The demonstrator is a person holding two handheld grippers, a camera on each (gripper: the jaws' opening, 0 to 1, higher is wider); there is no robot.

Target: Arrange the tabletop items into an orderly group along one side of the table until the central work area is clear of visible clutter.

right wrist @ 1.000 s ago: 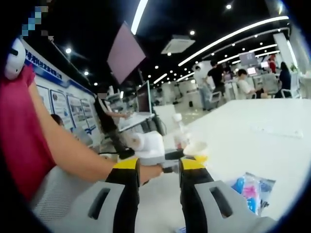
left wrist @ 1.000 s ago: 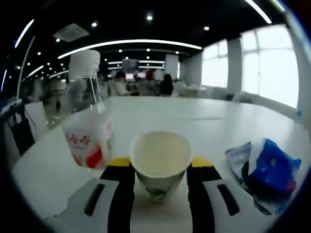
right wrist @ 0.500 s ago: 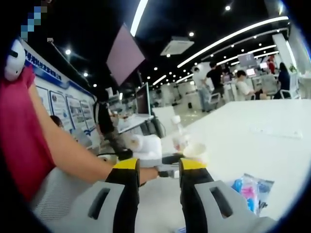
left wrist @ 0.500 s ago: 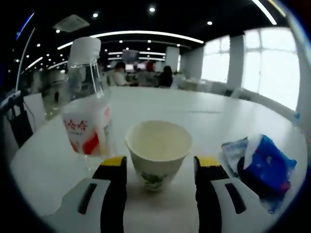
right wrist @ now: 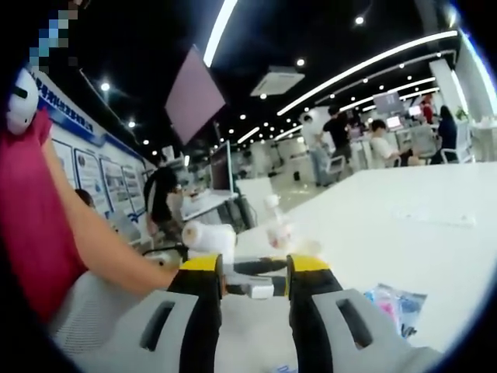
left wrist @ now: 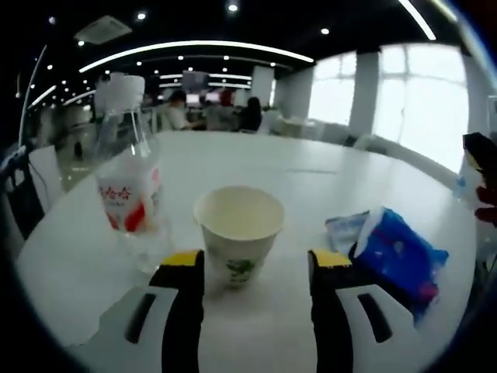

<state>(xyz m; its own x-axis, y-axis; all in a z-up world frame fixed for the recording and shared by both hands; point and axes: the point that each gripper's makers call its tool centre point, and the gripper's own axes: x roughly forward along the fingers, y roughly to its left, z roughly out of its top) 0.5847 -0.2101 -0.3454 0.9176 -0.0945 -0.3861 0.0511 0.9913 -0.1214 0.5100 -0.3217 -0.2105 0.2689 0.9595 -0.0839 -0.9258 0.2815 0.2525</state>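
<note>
Left gripper wide open — paper cup free

The bottle has a white-and-red label with red characters too blurred to read.

A broad white counter is being seen in the left gripper view, and three things are being carried on it. A clear plastic bottle with a white cap and a red and white label is being stood upright toward the left. A white paper cup, open and upright, is being borne just to the right of the bottle, apart from it. A blue and white crumpled packet is being left lying flat further right, well apart from the cup. In the right gripper view the same counter is being shown with the bottle upright and the packet lying nearer the lower right
</note>
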